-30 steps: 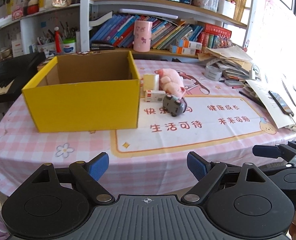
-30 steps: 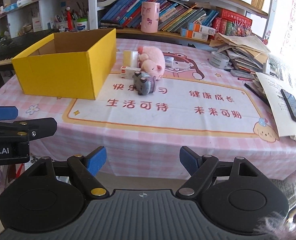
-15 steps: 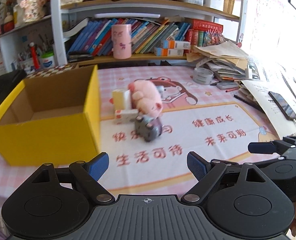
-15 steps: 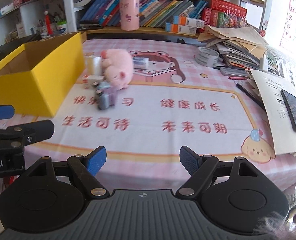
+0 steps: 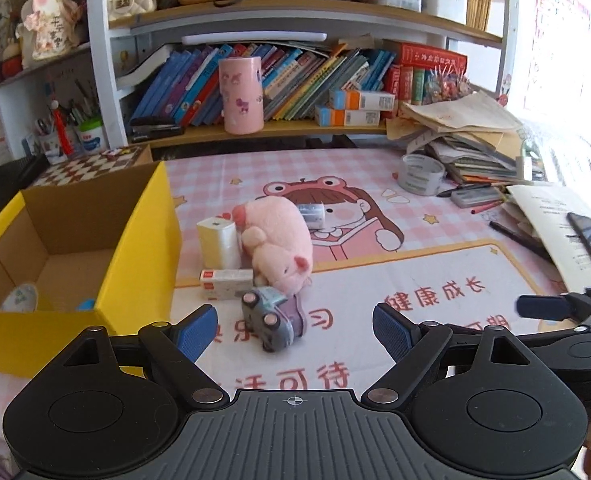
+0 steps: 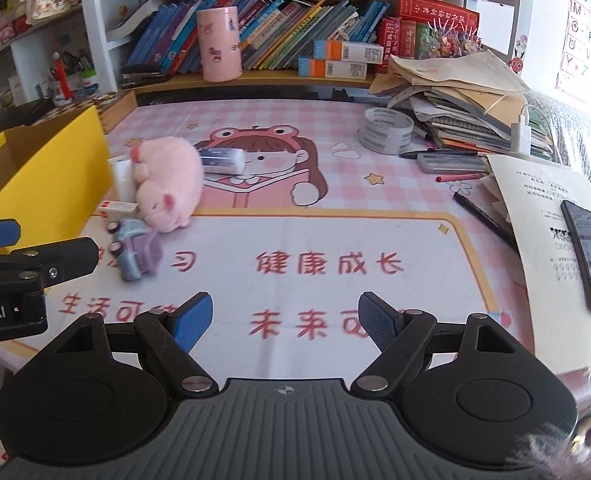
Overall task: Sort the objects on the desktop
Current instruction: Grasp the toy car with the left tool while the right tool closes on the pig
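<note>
Yellow box (image 5: 143, 264) edges the toy car (image 5: 273, 318) leftward; both tools, left (image 5: 294, 330) and right (image 6: 285, 322), gape empty over seemingly bare mat (image 6: 335, 236).

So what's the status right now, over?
Both hand-held grippers, left and right, open, empty. Toy car nearest, beside plush pig. Yellow box left. Nothing blocking.

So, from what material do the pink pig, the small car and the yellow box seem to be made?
Pink pig: soft plush fabric, judging by its fuzzy, matte surface.
Small car: probably hard plastic; smooth grey and lilac body, though slightly blurred.
Yellow box: cardboard, with a yellow outer face, plain brown inside walls and thin folded edges.
</note>
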{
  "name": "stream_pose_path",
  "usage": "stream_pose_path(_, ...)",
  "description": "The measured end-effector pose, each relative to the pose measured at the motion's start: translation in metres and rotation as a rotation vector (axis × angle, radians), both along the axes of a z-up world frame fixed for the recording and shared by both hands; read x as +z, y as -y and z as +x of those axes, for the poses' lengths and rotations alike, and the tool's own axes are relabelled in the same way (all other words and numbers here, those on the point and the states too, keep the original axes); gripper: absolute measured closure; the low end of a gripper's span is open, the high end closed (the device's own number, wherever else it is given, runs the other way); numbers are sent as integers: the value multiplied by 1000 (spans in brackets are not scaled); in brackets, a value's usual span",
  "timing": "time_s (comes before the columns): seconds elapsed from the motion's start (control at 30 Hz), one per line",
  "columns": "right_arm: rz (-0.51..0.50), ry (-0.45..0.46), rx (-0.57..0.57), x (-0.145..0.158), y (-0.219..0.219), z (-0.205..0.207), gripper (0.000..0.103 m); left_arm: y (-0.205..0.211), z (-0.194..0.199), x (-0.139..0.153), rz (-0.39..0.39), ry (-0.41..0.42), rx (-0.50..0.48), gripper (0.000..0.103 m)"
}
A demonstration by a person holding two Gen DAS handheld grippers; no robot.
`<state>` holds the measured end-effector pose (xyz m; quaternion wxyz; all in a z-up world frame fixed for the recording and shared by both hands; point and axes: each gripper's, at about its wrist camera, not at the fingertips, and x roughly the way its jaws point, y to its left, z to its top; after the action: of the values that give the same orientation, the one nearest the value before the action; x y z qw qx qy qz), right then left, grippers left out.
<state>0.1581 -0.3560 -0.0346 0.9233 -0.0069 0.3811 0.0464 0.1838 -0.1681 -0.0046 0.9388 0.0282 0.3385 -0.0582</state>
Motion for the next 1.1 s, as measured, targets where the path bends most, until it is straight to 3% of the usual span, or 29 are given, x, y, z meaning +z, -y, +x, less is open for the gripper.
stream_pose_path(0.2,19,-12,-30,-3,17,19,24,6,29,-26,-1,-64,66,16)
stream_pose_path(0.47,16,-12,5,-2,22,33,24,11,64,-63,67,-83,117,17)
stream_pose_path(0.63,10,-17,11,-4,26,36,24,11,78,-77,64,-107,147,31)
stream_pose_path(0.7,11,-22,12,-5,28,37,24,11,81,-81,59,-117,149,47)
stream_pose_path(0.77,13,-29,11,-7,28,39,24,11,80,-82,63,-118,149,56)
stream_pose_path(1.0,50,-30,63,-7,17,58,24,1,59,-60,23,-81,133,56)
stream_pose_path(1.1,64,-17,96,-6,5,74,24,0,43,-45,51,-55,96,56)
